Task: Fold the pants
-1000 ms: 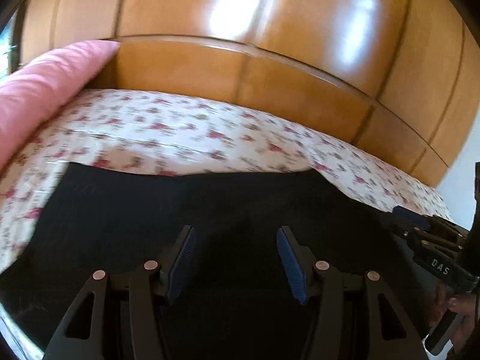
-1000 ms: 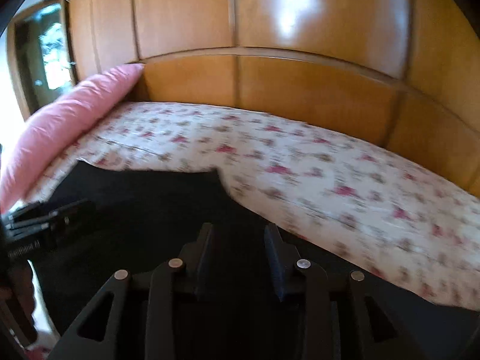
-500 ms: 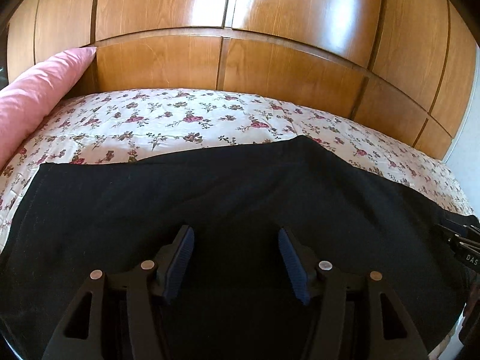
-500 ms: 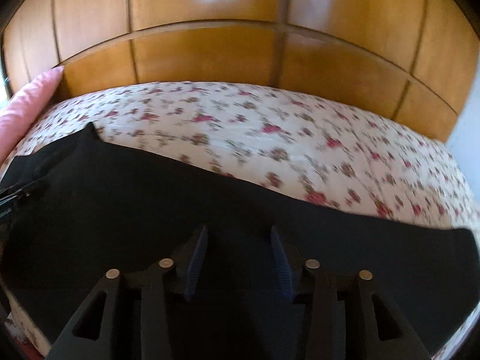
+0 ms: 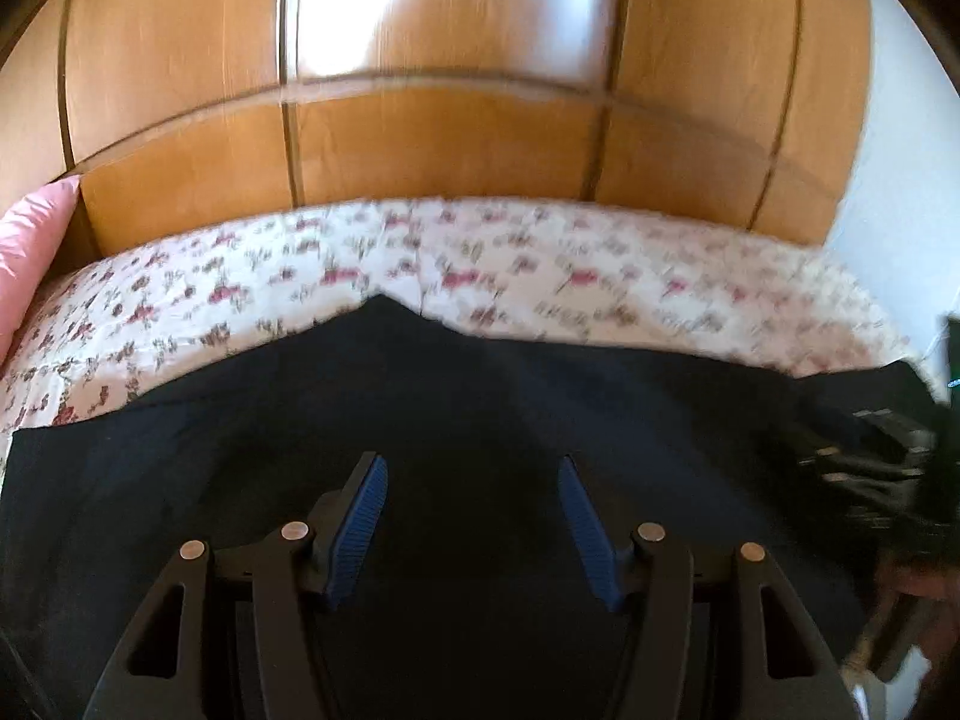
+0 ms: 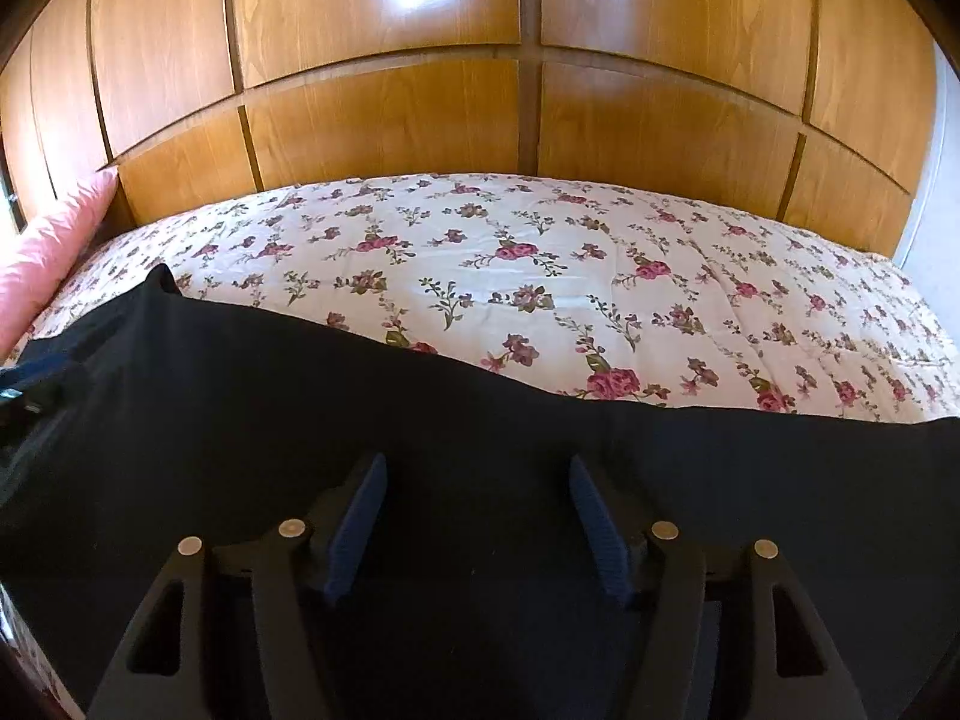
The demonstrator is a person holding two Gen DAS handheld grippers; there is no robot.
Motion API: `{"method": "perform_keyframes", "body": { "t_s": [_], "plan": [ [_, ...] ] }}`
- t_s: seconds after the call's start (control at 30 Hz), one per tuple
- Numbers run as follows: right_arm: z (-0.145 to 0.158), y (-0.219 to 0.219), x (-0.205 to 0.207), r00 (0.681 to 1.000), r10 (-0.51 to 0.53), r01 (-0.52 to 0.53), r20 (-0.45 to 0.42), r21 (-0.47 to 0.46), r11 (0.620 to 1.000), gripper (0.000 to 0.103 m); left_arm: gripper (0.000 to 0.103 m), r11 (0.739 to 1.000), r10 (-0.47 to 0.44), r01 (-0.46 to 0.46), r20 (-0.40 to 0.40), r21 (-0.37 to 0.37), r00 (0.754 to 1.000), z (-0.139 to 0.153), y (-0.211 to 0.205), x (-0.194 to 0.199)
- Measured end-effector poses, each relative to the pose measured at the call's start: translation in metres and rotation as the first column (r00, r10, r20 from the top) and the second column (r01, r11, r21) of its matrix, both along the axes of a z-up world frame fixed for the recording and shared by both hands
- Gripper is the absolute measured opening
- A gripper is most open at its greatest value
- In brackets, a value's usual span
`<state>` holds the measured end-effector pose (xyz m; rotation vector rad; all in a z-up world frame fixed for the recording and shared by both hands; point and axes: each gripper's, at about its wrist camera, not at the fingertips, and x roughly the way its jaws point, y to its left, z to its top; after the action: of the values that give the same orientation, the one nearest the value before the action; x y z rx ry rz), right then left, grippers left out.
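Observation:
Black pants [image 5: 480, 408] lie spread flat across the near side of a bed with a floral cover [image 5: 540, 264]; they also fill the lower half of the right wrist view [image 6: 450, 420]. My left gripper [image 5: 473, 468] is open and empty, hovering just above the dark fabric. My right gripper [image 6: 477, 465] is open and empty above the pants too. The right gripper shows blurred at the right edge of the left wrist view [image 5: 870, 468]. The left gripper shows at the left edge of the right wrist view [image 6: 30, 390].
A glossy wooden headboard wall [image 6: 516, 108] runs behind the bed. A pink pillow [image 6: 54, 240] leans at the far left; it also shows in the left wrist view [image 5: 30, 240]. A pale wall [image 5: 900, 180] stands at the right.
Both views have swung right, so the pillow sits farther left. The left wrist view is now motion-blurred. Both grippers stay open over the pants.

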<state>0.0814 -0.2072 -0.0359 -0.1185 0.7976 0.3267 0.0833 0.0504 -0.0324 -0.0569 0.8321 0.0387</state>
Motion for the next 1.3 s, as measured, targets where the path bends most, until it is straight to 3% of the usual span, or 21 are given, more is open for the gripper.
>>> {"method": "perform_keyframes", "body": {
  "t_s": [0.07, 0.3, 0.7, 0.87, 0.97, 1.07, 1.17, 1.23, 1.3],
  "plan": [
    [0.003, -0.003, -0.001, 1.0, 0.002, -0.002, -0.009, 0.019, 1.0, 0.065, 0.064, 1.0, 0.009, -0.009, -0.012, 0.002, 1.0, -0.013, 0.0, 0.005],
    [0.011, -0.03, -0.01, 1.0, -0.014, 0.015, -0.027, 0.038, 0.999, 0.066, 0.064, 0.999, 0.007, -0.005, 0.042, -0.043, 0.999, -0.014, 0.004, -0.006],
    [0.017, -0.115, -0.018, 0.975, -0.216, 0.216, -0.057, 0.004, 0.976, 0.068, 0.065, 0.998, -0.006, 0.009, 0.047, -0.059, 0.999, -0.014, 0.005, -0.006],
    [0.019, -0.163, -0.028, 0.955, -0.283, 0.292, -0.09, 0.102, 0.951, 0.068, 0.065, 0.998, -0.006, 0.009, 0.047, -0.06, 0.999, -0.013, 0.005, -0.006],
    [0.023, -0.194, -0.035, 0.937, -0.332, 0.347, -0.107, 0.19, 0.918, 0.068, 0.065, 0.998, -0.005, 0.008, 0.047, -0.061, 0.999, -0.013, 0.005, -0.007],
    [0.026, -0.221, -0.044, 0.9, -0.426, 0.435, -0.089, 0.165, 0.885, 0.068, 0.065, 0.998, -0.005, 0.008, 0.048, -0.061, 0.999, -0.013, 0.005, -0.007],
    [0.029, -0.258, -0.054, 0.839, -0.537, 0.541, -0.083, 0.212, 0.814, 0.068, 0.065, 0.998, -0.005, 0.008, 0.048, -0.061, 0.999, -0.013, 0.005, -0.007],
    [0.03, -0.285, -0.063, 0.792, -0.602, 0.602, -0.101, 0.29, 0.744, 0.069, 0.065, 0.998, -0.005, 0.008, 0.048, -0.061, 0.999, -0.013, 0.005, -0.007],
    [0.027, -0.302, -0.067, 0.748, -0.653, 0.655, -0.121, 0.299, 0.694, 0.073, 0.065, 0.998, -0.004, 0.007, 0.048, -0.059, 0.999, -0.013, 0.005, -0.007]
  ]
}}
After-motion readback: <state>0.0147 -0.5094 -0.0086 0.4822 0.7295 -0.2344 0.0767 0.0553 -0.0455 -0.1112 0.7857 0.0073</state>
